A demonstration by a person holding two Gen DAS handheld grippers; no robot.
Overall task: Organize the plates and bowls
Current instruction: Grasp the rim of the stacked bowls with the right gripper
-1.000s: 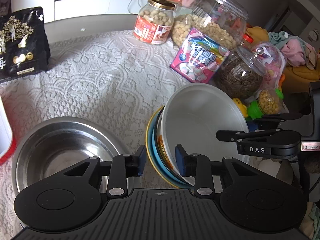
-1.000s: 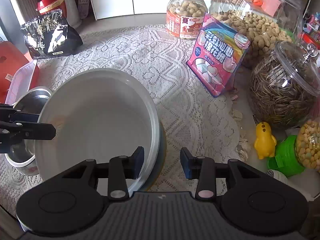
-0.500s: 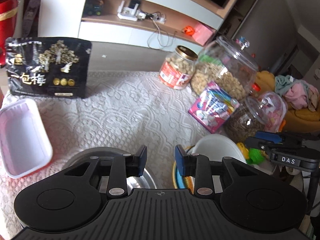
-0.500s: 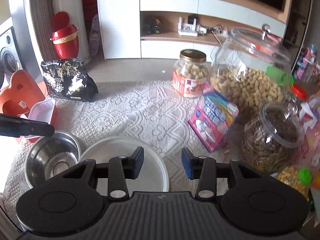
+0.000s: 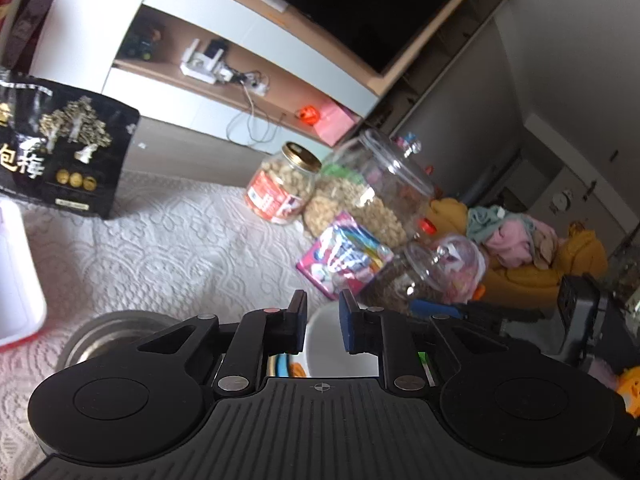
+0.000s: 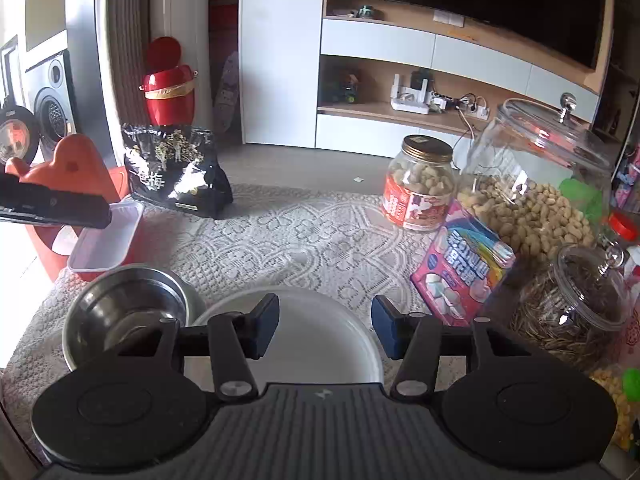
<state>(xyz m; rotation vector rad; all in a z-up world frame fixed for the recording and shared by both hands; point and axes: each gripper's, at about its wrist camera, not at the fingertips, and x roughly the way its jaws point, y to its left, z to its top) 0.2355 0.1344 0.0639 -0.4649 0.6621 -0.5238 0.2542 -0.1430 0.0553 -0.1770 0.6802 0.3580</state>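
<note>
A white plate (image 6: 320, 340) lies on the lace cloth at the near edge, on top of a stack whose blue and orange rims (image 5: 290, 366) show in the left wrist view. A steel bowl (image 6: 128, 316) stands just left of it, also showing in the left wrist view (image 5: 116, 330). My right gripper (image 6: 325, 328) hovers above the white plate, open and empty. My left gripper (image 5: 322, 326) is raised above the gap between bowl and plates, jaws a little apart, holding nothing.
A black snack bag (image 6: 176, 172) and a white-lidded red box (image 6: 108, 240) stand at the left. A nut jar (image 6: 420, 184), big glass jars (image 6: 532, 184), a pink marshmallow bag (image 6: 464, 272) and a seed jar (image 6: 572, 300) crowd the right side.
Both grippers have lifted up and back from the plate stack, so the room comes into view. The right gripper's jaws have spread wider. The white plate stays on the stack.
</note>
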